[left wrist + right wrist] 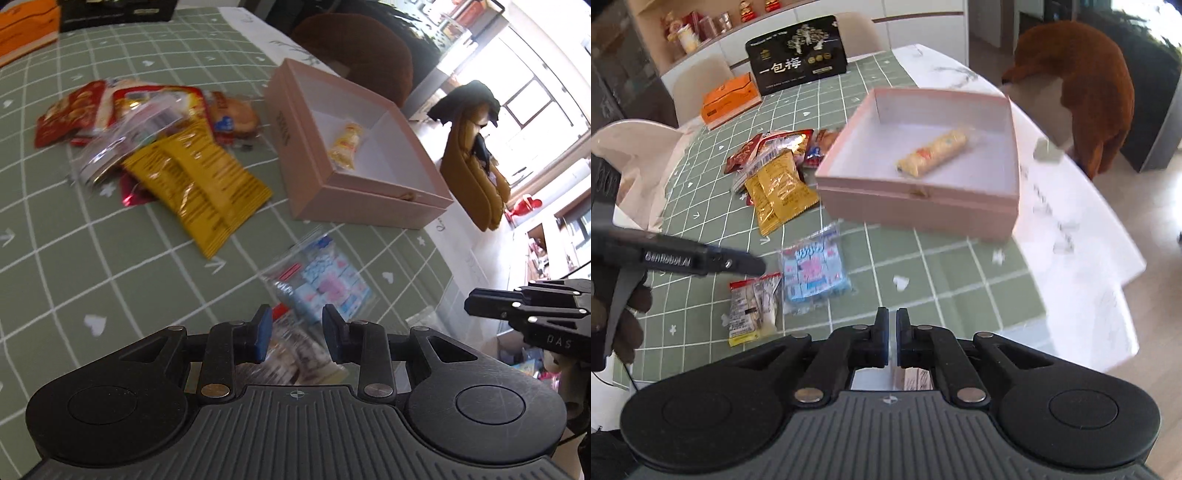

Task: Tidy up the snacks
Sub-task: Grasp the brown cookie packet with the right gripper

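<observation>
An open pink box [306,155] [916,210] stands on the green checked cloth and holds one yellow wrapped snack [345,146] [932,155]. My left gripper [297,332] [753,265] hovers with its jaws apart over a white and brown packet [291,354] [753,310] that lies flat on the cloth. A blue and pink packet [325,284] [812,273] lies just beyond it. Farther left is a pile of snacks with a yellow packet [199,184] [779,192] on top. My right gripper [892,330] is shut and empty, near the table's front edge.
A black gift box [798,55] and an orange box [729,99] stand at the far end of the table. A brown plush toy [1082,85] sits past the far right corner. The white marble table edge [1071,206] runs along the right.
</observation>
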A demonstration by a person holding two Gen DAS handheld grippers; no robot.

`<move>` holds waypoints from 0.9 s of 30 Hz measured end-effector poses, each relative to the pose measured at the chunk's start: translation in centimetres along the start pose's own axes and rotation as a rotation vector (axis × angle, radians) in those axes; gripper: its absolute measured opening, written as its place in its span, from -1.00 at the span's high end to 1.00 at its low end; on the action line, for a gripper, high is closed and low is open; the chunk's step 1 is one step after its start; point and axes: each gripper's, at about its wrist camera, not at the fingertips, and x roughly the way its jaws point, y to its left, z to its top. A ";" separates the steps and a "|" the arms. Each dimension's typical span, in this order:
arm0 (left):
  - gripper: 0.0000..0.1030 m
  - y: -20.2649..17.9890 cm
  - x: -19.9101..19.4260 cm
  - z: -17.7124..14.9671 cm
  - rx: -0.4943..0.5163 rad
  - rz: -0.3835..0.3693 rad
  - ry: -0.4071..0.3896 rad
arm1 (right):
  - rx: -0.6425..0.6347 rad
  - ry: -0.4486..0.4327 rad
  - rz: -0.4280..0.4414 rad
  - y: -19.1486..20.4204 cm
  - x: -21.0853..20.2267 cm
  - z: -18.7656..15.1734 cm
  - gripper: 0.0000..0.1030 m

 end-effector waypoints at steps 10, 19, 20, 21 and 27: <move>0.35 -0.5 0.5 -1.7 0.034 -0.024 0.057 | 0.044 0.201 -0.123 0.2 5.9 -3.9 -0.07; 0.38 -0.4 0.8 -1.7 -0.003 -0.051 0.056 | 0.090 0.131 -0.103 0.4 3.7 -2.8 0.34; 0.40 -0.2 0.8 -1.8 -0.013 -0.054 0.056 | 0.097 0.097 -0.097 0.4 3.1 -1.9 0.34; 0.41 0.0 0.8 -1.7 -0.023 -0.054 0.056 | 0.103 0.048 -0.086 0.4 2.1 -0.6 0.34; 0.41 0.0 0.6 -1.2 -0.027 -0.042 0.045 | 0.105 -0.208 -0.102 0.7 -2.0 8.6 0.22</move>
